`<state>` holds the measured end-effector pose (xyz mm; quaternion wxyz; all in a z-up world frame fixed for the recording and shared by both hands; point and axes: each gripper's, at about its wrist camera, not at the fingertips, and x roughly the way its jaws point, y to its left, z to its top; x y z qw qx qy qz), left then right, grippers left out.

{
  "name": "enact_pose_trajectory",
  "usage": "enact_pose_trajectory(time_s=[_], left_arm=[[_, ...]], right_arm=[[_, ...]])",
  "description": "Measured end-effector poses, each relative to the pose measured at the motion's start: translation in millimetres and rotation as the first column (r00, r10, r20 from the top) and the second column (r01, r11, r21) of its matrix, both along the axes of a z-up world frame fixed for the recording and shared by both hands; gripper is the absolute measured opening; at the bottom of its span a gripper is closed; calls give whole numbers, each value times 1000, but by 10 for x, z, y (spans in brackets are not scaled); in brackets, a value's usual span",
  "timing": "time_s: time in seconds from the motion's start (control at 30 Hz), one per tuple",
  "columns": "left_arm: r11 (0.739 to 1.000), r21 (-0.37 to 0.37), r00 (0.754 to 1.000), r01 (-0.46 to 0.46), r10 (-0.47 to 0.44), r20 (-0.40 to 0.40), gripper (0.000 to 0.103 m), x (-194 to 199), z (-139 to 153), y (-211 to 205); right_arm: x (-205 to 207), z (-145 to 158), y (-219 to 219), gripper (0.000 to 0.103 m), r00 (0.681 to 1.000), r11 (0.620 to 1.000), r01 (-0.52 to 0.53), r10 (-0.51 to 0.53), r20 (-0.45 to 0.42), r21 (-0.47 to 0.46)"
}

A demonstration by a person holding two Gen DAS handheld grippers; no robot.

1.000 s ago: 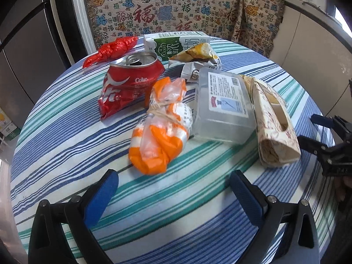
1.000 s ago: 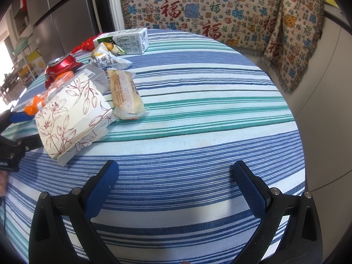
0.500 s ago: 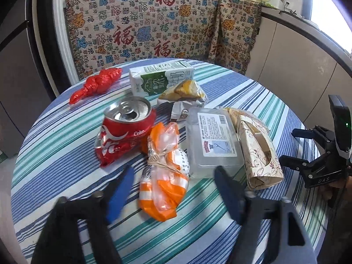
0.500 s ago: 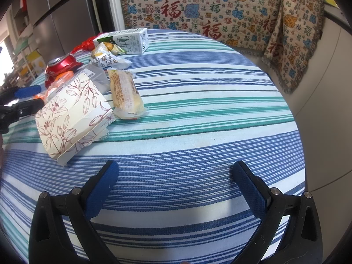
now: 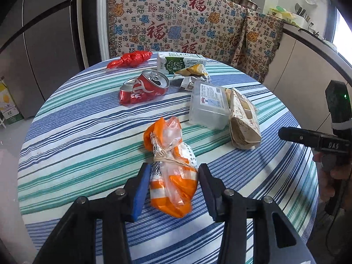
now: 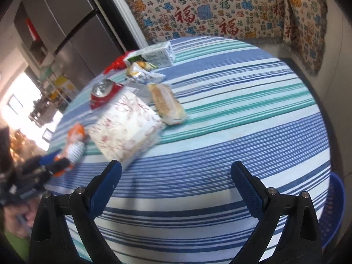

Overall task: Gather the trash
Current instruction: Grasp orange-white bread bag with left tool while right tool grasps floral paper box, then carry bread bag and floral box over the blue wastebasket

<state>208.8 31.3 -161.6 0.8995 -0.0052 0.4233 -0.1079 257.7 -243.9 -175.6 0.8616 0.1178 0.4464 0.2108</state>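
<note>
An orange-and-clear plastic bag (image 5: 171,176), tied with string, sits between the blue pads of my left gripper (image 5: 173,187). The jaws are closing and both pads touch its sides. The bag is now apart from the other trash on the striped table (image 5: 88,132). From the right wrist view the same bag (image 6: 74,140) and left gripper (image 6: 55,165) appear at the left, blurred. My right gripper (image 6: 176,182) is open above the tablecloth, with nothing between its fingers, just in front of the floral paper box (image 6: 127,127).
Further back lie a crushed cola can (image 5: 143,88), red wrapper (image 5: 129,59), milk carton (image 5: 180,63), yellow snack wrapper (image 5: 193,70), clear plastic box (image 5: 209,105) and wrapped bread (image 6: 167,103). A blue basket (image 6: 332,209) sits below the table's right edge.
The left jaws went from wide open to closed around the orange bag, which has come away from the can and plastic box toward me. The right gripper's view has tilted.
</note>
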Motion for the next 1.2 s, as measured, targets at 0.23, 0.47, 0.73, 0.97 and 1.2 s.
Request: enact_pose_trajectory(time_s=[0.23,0.47,0.73,0.97,1.2], left_arm=[[1000,-26,1000,7,-7,-15,59,91,-58,53],[999,-46,1000,10,-11,-21,44,56,-81,86],[995,-101,1000,17,-15,15,43,-135,113,-5],[987,-123,995,100,-97,31,43,-206,262,-569],[968,-146,979,202,-201,26,43,-206,355,-1369]], right_arm=[[310,-169,266,92,978,972,129,-91,-189,199],[470,-158,505,39,971,974,92,-42,-236,206],[39,316,436,35,999,997,-43,42,-17,-64],[-289,400,-81,35,999,989,-9,15,43,-149],[-520,466,-816,35,994,982,100,-89,70,-158]])
